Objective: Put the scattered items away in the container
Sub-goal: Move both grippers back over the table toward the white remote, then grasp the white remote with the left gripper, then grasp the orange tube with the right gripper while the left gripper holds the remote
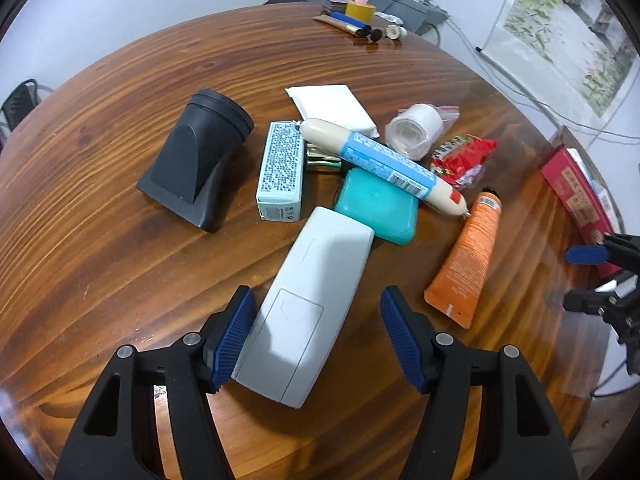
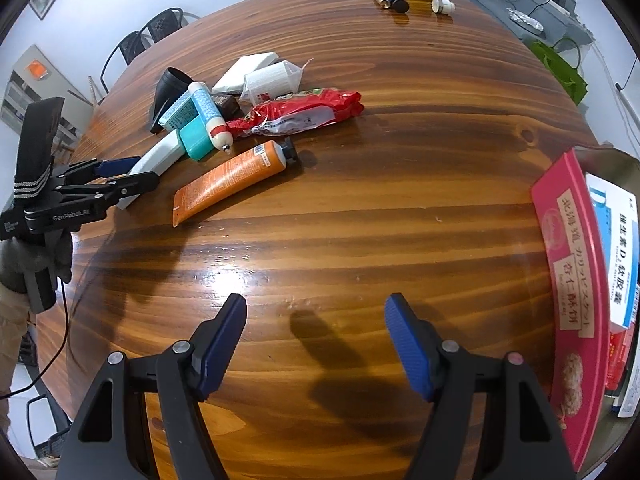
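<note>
"GenRobot.AI" printed on left hand-held gripper (image 2: 120,178) body.

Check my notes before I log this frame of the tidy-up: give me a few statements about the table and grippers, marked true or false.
1. The left gripper straddles the pale grey remote-like case, jaws open. True.
2. The right gripper holds the orange tube. False: it is open over bare table, and the tube lies apart from it.
3. The long sausage stick rests across the teal case. True.
4. The black nozzle stands upright on its round end. False: it lies on its side.
5. The red snack packet is already in the container. False: it lies on the table.
</note>
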Motion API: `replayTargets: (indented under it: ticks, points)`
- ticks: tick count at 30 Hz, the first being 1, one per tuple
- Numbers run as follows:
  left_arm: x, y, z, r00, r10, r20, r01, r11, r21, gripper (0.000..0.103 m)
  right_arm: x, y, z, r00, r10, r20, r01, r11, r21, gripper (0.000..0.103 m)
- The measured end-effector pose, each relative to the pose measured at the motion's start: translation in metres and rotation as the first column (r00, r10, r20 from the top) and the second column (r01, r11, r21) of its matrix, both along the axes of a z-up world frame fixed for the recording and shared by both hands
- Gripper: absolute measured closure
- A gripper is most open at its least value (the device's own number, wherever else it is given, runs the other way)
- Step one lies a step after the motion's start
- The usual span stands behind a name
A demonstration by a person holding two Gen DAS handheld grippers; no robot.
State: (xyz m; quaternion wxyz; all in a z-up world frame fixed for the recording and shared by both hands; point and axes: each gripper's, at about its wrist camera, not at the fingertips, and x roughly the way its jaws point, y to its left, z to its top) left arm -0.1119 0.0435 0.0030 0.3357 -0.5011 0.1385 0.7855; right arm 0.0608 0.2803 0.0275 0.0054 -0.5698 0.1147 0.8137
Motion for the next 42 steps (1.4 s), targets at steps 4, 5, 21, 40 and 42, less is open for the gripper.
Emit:
replayTargets:
  ticks: [4, 5, 21, 40, 42]
  points:
    - [0.001, 0.006, -0.001, 0.998, 0.027, -0.048, -0.029, 0.999, -0.039, 0.042, 0.0, -0.001, 0.001, 1.0, 0.001, -0.005, -0.001, 1.0, 0.001, 0.028]
    - [0.004, 0.009, 0.0, 0.996, 0.033, -0.082, -0.038, 0.997, -0.071, 0.053, 0.0, 0.0, 0.001, 1.0, -0.002, -0.006, 0.002, 1.0, 0.0, 0.028]
    - [0.026, -0.007, 0.016, 0.987, 0.156, -0.03, -0.156, 0.988, 0.009, 0.06, -0.058, -0.022, 0.017, 0.984, 0.118, -0.136, -0.119, 0.993, 0.0, 0.028]
    - [0.035, -0.027, 0.009, 0.968, 0.246, 0.055, -0.249, 0.967, 0.06, 0.06, -0.075, -0.064, -0.016, 0.889, 0.457, -0.016, -0.457, 0.887, -0.065, 0.026]
    - [0.035, -0.026, 0.009, 0.967, 0.25, 0.056, -0.253, 0.965, 0.062, 0.06, -0.07, -0.066, -0.016, 0.907, 0.421, -0.008, -0.421, 0.907, 0.014, 0.026]
